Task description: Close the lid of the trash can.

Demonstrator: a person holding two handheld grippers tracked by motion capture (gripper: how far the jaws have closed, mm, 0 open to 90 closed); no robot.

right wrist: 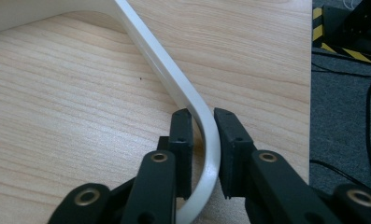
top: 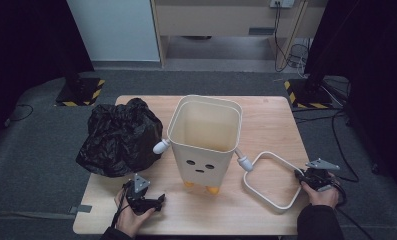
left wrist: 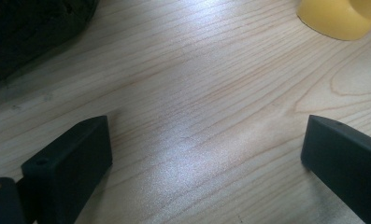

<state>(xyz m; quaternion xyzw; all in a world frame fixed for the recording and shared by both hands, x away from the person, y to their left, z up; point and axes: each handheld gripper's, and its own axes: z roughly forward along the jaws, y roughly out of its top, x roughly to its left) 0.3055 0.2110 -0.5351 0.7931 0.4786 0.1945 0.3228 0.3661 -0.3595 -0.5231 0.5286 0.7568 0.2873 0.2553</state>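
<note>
Now white ring [right wrist: 174,70] between right gripper [right wrist: 203,123] jaws.

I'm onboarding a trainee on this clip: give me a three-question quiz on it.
1. True or false: the left gripper holds the black plastic bag.
2. What does the right gripper straddle? A) the white ring frame B) the bin's yellow foot C) the table edge
3. Fill in: the cream bin with a face stands ____ on the table.

Key:
1. False; its jaws stand wide open over bare wood.
2. A; the jaws sit either side of the ring's curved corner.
3. Upright.
</note>
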